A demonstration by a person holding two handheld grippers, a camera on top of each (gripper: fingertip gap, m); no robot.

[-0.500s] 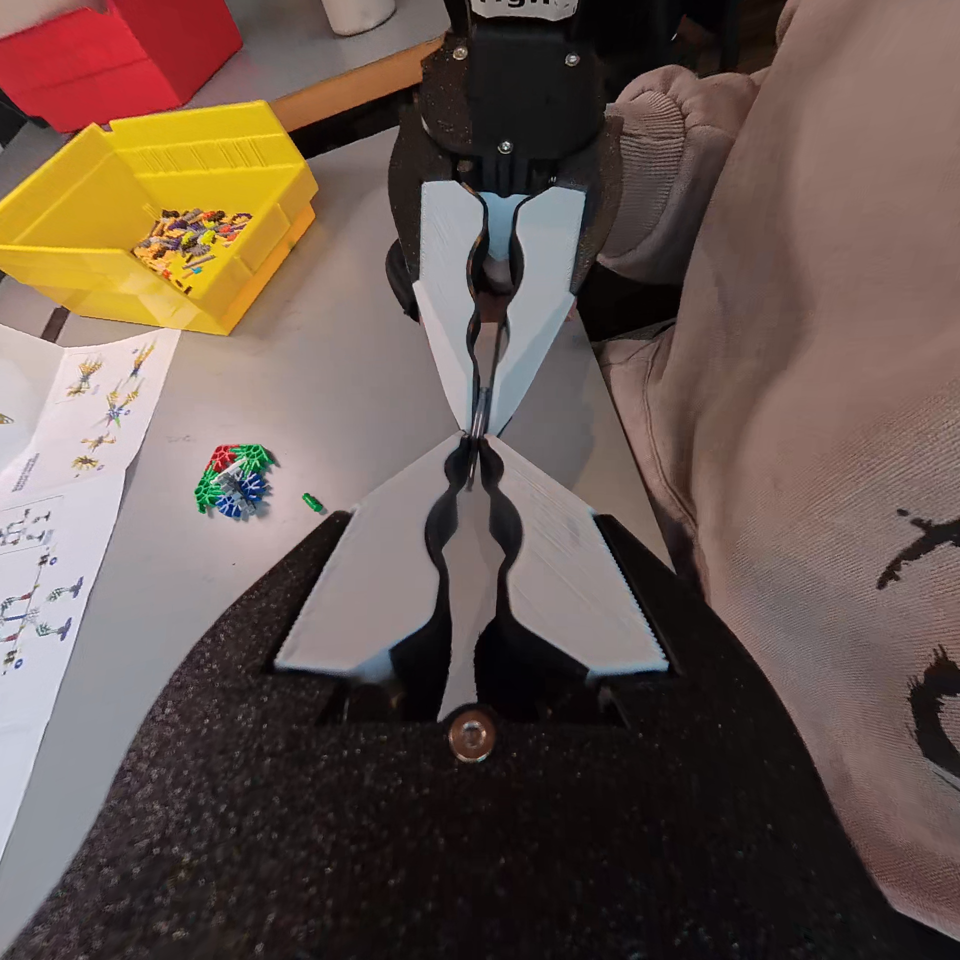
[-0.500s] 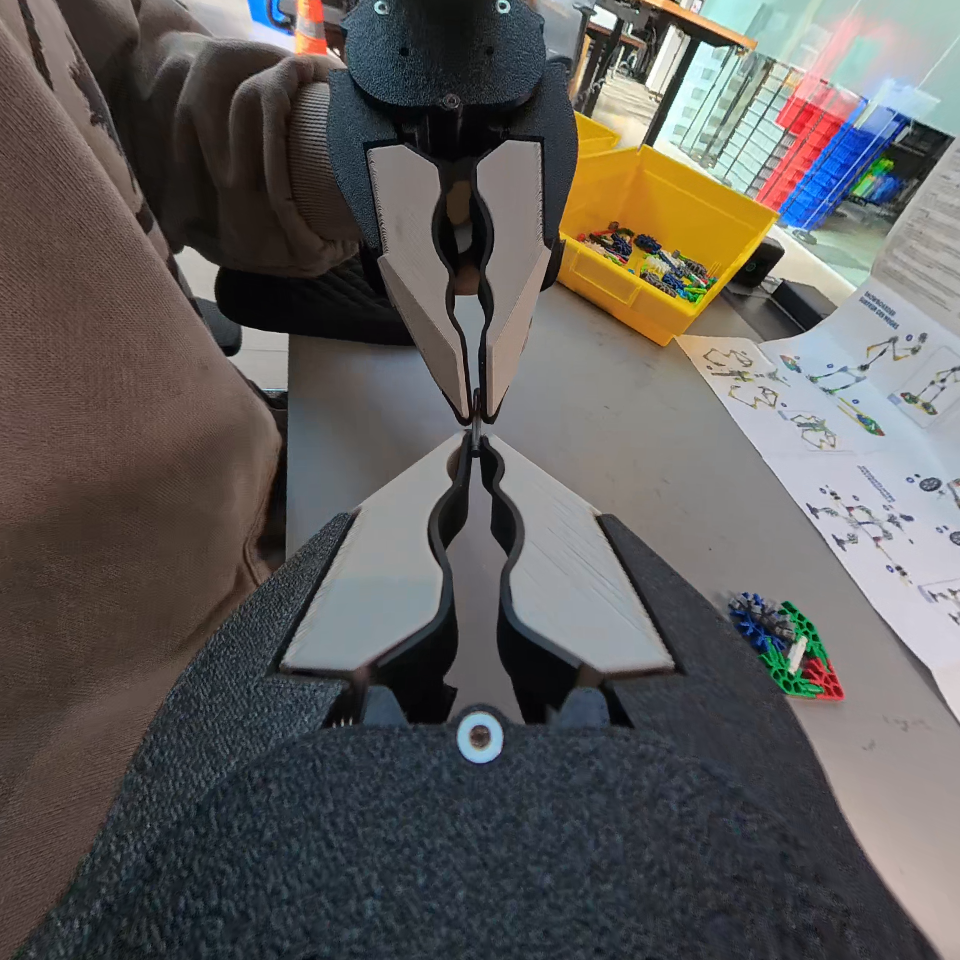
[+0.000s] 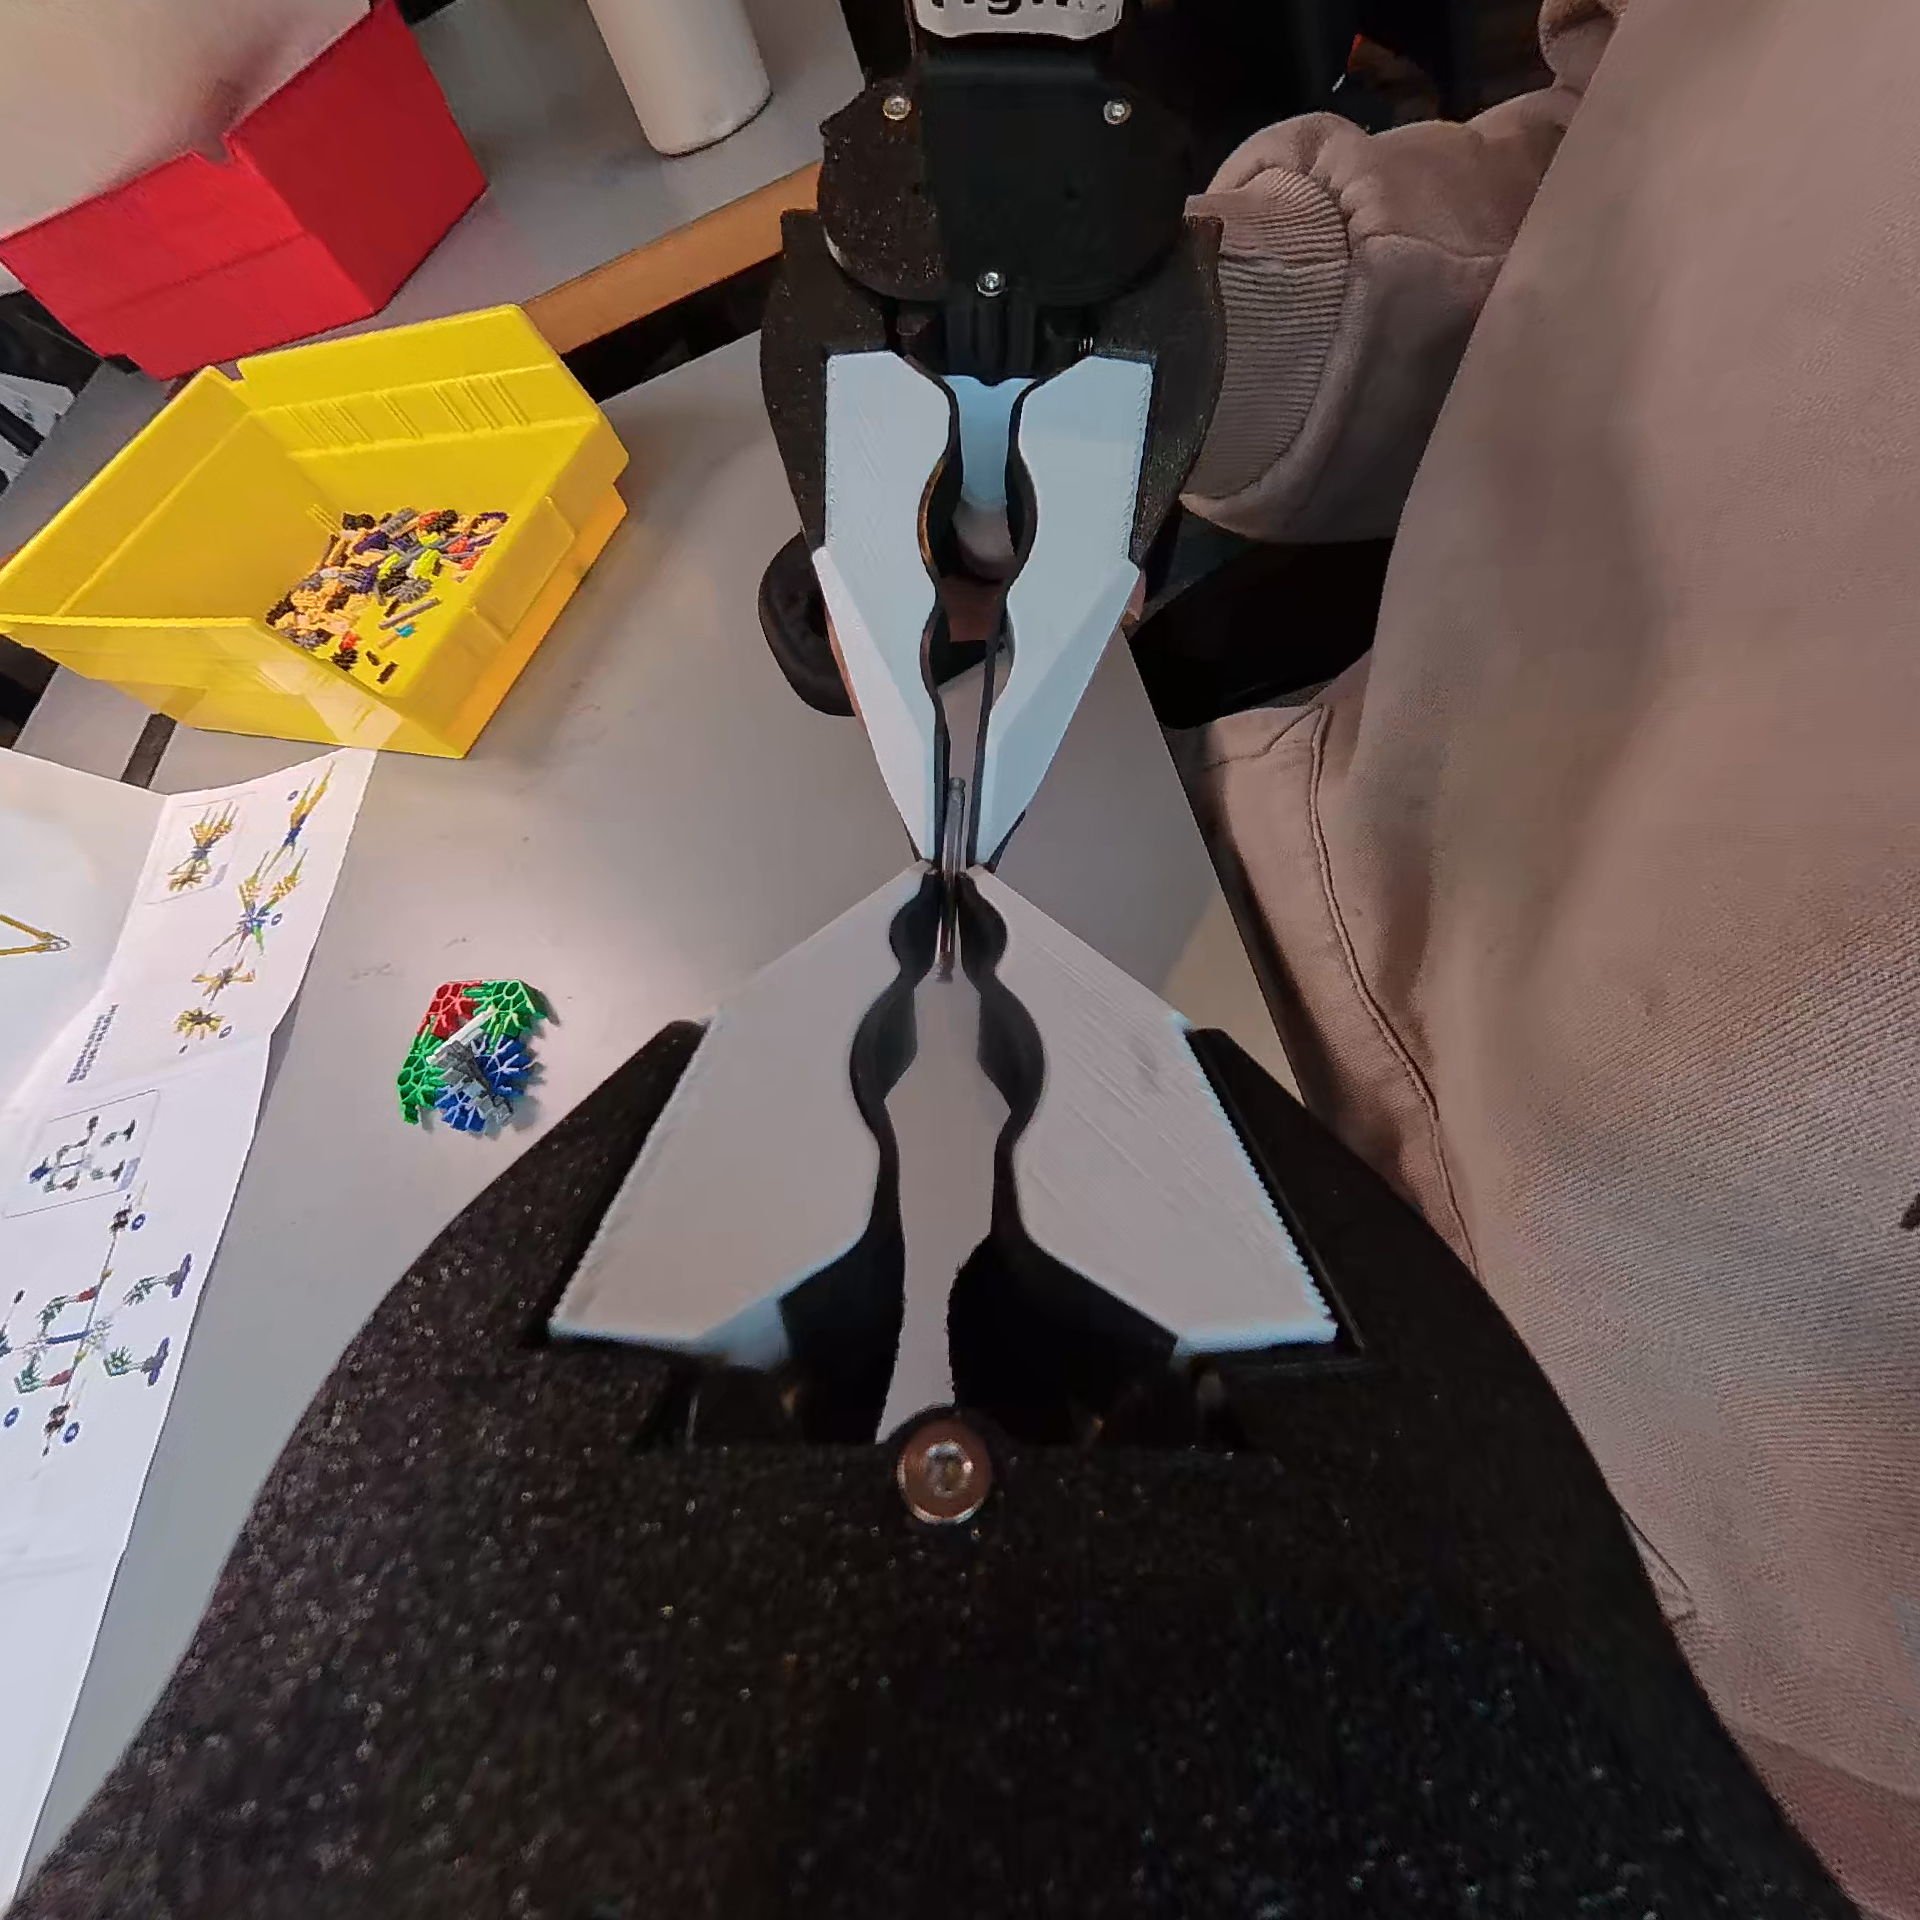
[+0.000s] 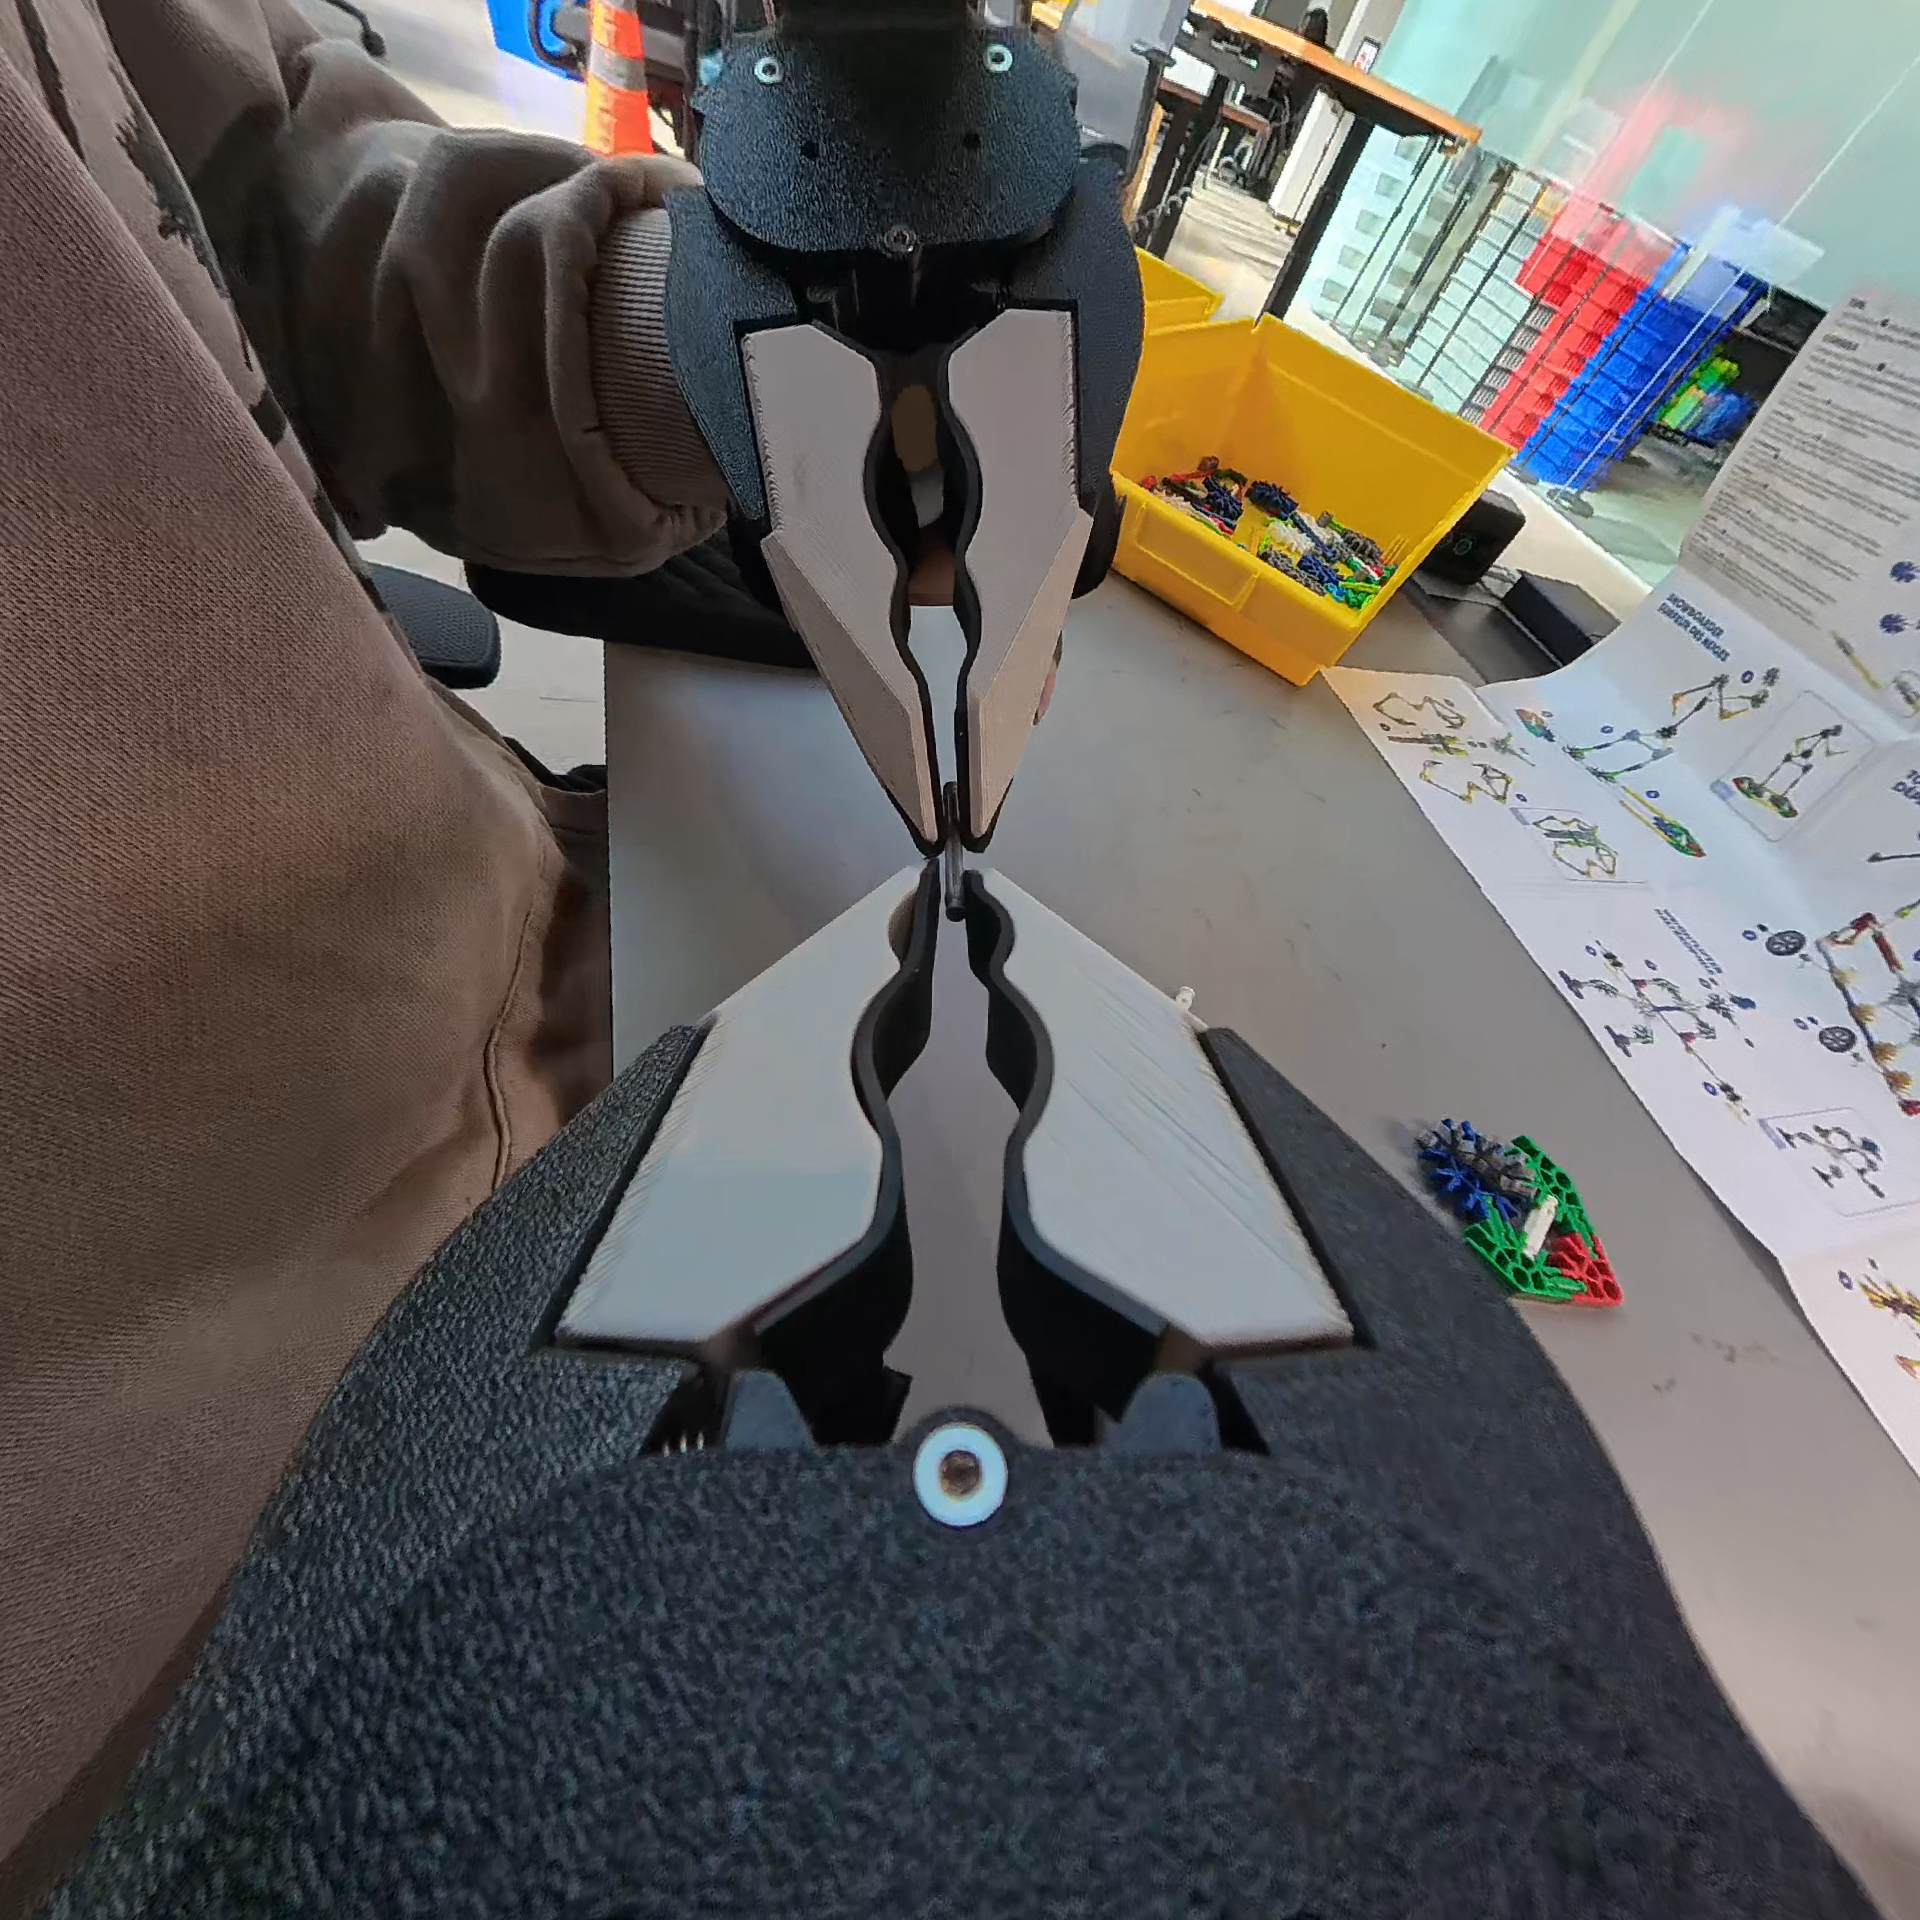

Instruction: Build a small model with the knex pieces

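A thin dark rod (image 3: 950, 873) hangs above the desk (image 3: 644, 852), gripped tip to tip by the closed jaws of the left gripper (image 3: 948, 894) and right gripper (image 4: 948, 883); a colourful toy cluster (image 3: 473, 1055) lies beside.
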